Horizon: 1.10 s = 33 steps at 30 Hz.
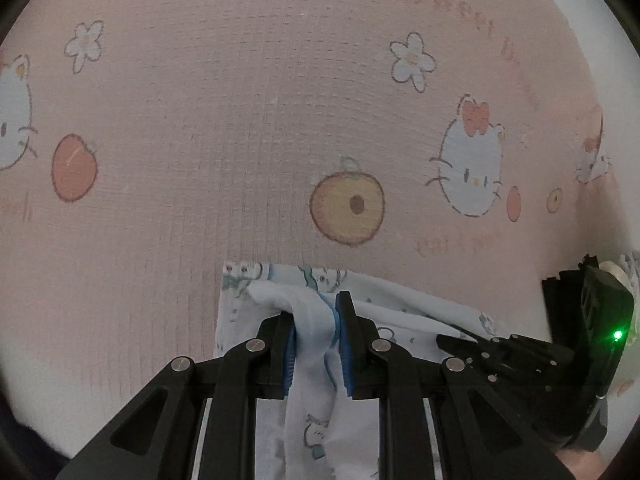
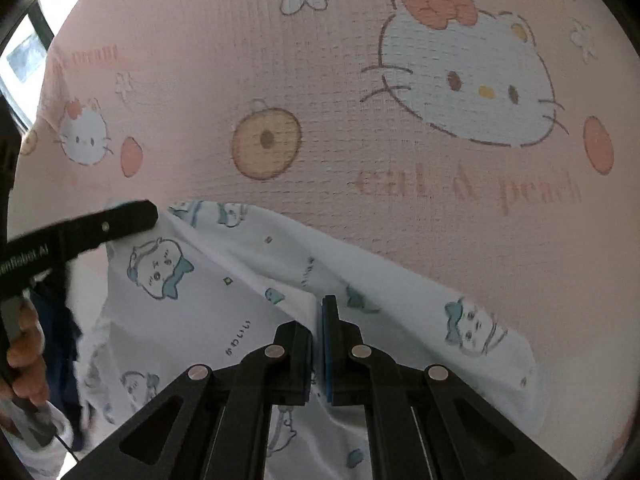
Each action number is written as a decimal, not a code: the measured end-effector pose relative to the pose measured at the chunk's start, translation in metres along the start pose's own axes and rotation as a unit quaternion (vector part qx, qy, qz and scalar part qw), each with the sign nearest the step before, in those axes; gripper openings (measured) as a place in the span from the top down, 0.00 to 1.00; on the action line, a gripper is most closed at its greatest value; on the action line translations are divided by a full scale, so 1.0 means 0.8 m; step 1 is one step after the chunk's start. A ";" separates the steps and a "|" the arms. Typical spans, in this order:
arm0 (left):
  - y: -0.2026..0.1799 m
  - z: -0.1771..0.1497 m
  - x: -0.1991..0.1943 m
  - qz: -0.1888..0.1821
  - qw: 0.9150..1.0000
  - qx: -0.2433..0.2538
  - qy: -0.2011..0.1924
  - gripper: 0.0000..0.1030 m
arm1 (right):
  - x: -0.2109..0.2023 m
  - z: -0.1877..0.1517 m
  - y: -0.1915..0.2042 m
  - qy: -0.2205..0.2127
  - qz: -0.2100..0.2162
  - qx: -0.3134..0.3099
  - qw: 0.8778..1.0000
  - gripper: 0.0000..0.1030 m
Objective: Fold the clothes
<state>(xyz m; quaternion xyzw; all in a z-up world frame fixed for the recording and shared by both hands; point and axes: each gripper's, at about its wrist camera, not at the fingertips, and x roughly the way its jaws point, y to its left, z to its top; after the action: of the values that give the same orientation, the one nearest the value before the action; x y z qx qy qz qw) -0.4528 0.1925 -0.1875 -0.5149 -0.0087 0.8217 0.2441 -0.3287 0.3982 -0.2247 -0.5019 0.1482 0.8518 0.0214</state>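
Now the left gripper (image 1: 316, 322) pinches a bunched fold of the white printed garment (image 1: 400, 312) between its blue pads, and the right gripper (image 2: 318, 330) clamps the same cloth's edge, which drapes over the pink cartoon-print sheet (image 1: 240, 120).

Left wrist view: camera sits just behind its own gripper (image 1: 316, 344), looking forward and steeply down along the fingers, close over a pink printed sheet (image 1: 240, 120). Other gripper (image 1: 500, 352) enters at lower right

Right wrist view: same mounting behind its gripper (image 2: 318, 352), same steep downward look, equally close. Other gripper (image 2: 80, 232) crosses at left

Shared: the pale printed garment (image 2: 240, 280) at the bottom edge of both, the sheet, its round orange fruit print (image 2: 266, 143)
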 end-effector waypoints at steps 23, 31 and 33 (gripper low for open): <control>0.035 0.000 -0.018 -0.046 0.992 -0.113 0.017 0.43 | -0.042 0.012 -0.053 -0.032 0.046 0.096 0.994 0.26; 0.041 -0.029 -0.039 -0.024 0.995 -0.089 0.031 0.43 | -0.089 -0.043 -0.128 -0.017 -0.019 0.144 0.989 0.23; 0.041 -0.038 -0.040 -0.017 0.995 -0.088 0.032 0.43 | -0.102 -0.056 -0.144 -0.022 -0.005 0.175 0.984 0.23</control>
<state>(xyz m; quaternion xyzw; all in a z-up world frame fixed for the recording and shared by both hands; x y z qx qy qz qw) -0.4283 0.1435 -0.1835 -0.5600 -0.0816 0.7969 0.2117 -0.2292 0.5049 -0.2011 -0.4723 0.2922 0.8234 0.1163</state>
